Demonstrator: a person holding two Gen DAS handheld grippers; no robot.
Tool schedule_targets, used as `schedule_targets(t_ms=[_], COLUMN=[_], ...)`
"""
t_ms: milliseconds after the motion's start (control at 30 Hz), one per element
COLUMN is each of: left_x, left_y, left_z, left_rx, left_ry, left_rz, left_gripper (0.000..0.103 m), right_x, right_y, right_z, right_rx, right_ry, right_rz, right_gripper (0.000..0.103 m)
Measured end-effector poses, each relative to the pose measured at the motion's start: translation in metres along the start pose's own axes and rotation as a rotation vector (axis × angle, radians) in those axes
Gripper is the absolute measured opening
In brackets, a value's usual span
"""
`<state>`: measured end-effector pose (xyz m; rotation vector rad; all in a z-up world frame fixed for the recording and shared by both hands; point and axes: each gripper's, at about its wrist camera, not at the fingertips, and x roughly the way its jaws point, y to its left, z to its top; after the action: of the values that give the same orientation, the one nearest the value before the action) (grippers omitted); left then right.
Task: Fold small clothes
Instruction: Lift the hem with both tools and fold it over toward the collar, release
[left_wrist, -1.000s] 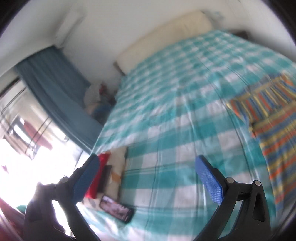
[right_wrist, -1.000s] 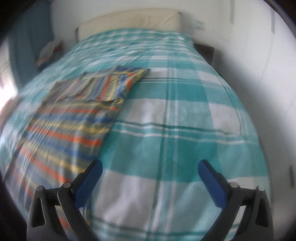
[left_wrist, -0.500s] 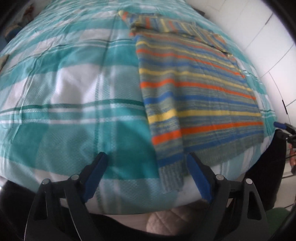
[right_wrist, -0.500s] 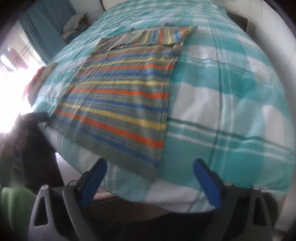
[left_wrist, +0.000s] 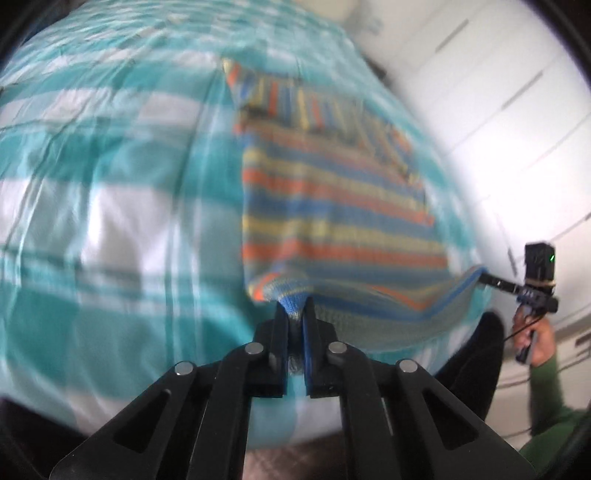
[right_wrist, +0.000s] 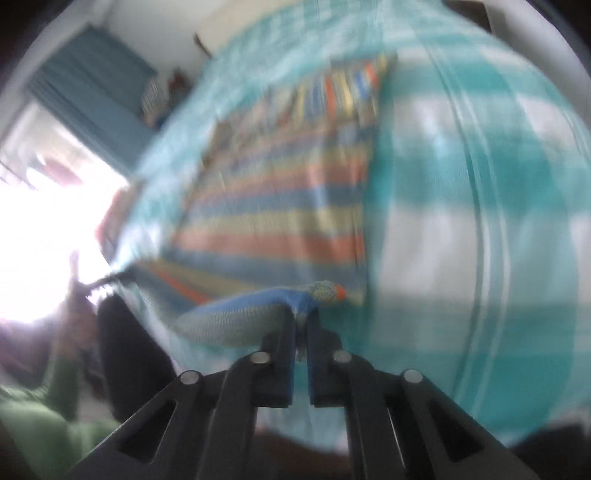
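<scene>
A striped knit sweater (left_wrist: 332, 206) in orange, blue, yellow and grey lies flat on a teal and white checked bed (left_wrist: 110, 206). My left gripper (left_wrist: 295, 314) is shut on the sweater's near left hem corner, which is lifted off the bed. In the right wrist view the sweater (right_wrist: 280, 206) stretches away, and my right gripper (right_wrist: 303, 314) is shut on its near right hem corner. From the left wrist view the right gripper (left_wrist: 484, 278) shows at the far right, pinching the other hem corner, with the hem sagging between both grips.
A person's hand (left_wrist: 535, 339) in a green sleeve holds the right tool beside white cupboard doors (left_wrist: 498, 92). A bright window (right_wrist: 44, 229) and a blue curtain (right_wrist: 96, 88) stand to the left of the bed. Both views are motion-blurred.
Both grippers went from wide open to shut, each on a hem corner of the sweater. They came down to the bed's near edge, and the hem now lifts off the bed.
</scene>
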<state>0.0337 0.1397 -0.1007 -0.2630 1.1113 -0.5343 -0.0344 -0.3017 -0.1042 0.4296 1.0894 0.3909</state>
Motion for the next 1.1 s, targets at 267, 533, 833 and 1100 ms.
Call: schedule_targets(t_ms=[267, 533, 833, 1100], left_x=[0.068, 0.132, 0.127, 0.127], left_y=[0.006, 0.038, 0.015, -0.005], left_z=[0.184, 0.233, 0.126, 0.130], left_rx=[0.003, -0.117, 0.081, 0.228], left_ry=[-0.143, -0.121, -0.037, 0.034], left_rz=[-0.002, 0.158, 0.188, 0.248], left_gripper=[0.007, 0.070, 0.055, 0.006], right_x=[0.035, 0.090, 0.091, 0.093], right_y=[-0.033, -0.083, -0.042, -0.040], right_z=[0.180, 0.249, 0.161, 0.134], right_rx=[0.041, 0.230, -0.081, -0.077], right_ry=[-0.222, -0.382, -0.166, -0.070], right_rz=[-0.041, -0.106, -0.092, -0.178], right_gripper=[0.005, 0.041, 0.041, 0.003])
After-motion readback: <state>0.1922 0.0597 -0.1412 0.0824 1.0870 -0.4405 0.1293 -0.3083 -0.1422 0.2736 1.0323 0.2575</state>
